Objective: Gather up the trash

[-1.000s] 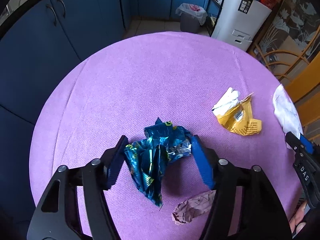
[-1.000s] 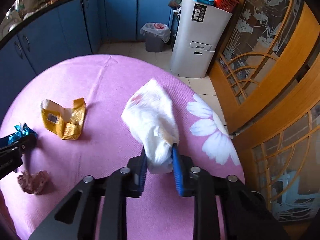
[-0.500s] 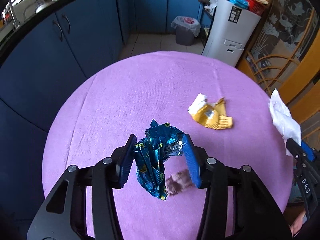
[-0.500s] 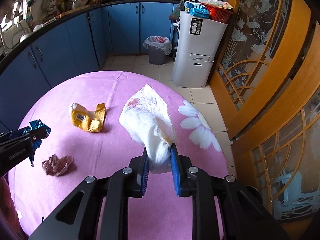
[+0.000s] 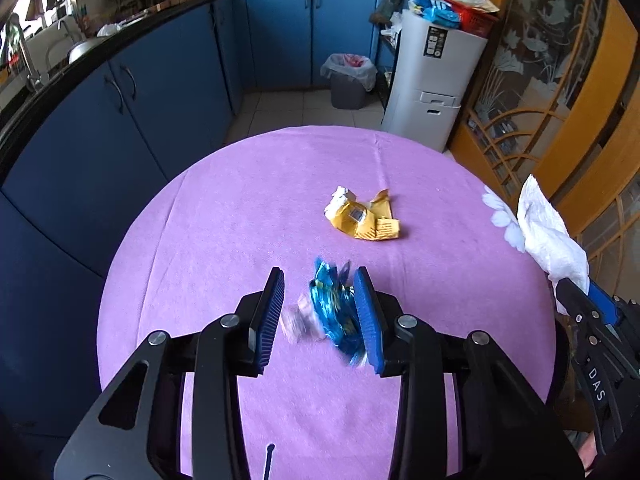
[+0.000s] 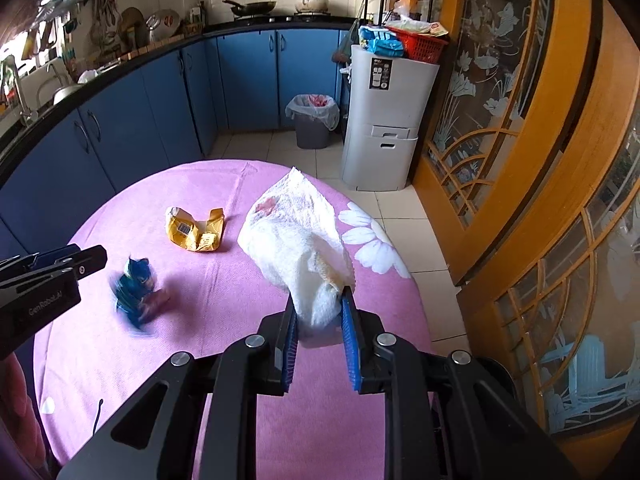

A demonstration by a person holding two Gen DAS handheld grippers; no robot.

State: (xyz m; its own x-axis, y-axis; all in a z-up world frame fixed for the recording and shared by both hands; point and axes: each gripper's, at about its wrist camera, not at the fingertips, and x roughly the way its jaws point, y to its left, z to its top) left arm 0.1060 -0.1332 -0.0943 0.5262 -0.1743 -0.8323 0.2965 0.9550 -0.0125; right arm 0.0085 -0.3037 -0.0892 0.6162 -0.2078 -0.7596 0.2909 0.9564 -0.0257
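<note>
My left gripper (image 5: 319, 308) is open above the round purple table (image 5: 240, 208). A crumpled blue foil wrapper (image 5: 334, 312) is blurred and loose between its jaws, by the right pad; in the right wrist view the blue wrapper (image 6: 134, 286) is down at the table, clear of the gripper. A small pinkish crumpled paper (image 5: 294, 320) lies beside it. A yellow wrapper (image 5: 362, 220) lies further back. My right gripper (image 6: 318, 316) is shut on a white paper towel (image 6: 300, 240), held above the table's right side.
A grey lined bin (image 6: 313, 122) stands on the floor beyond the table, next to a white tall container (image 6: 384, 120). Blue cabinets (image 5: 120, 120) run along the left and back. A wooden glass door (image 6: 520, 140) is on the right.
Both grippers have risen higher above the table. My left gripper's jaws have widened and the blue wrapper has slipped out, dropping onto the table beside the pinkish paper. The right still holds the towel.
</note>
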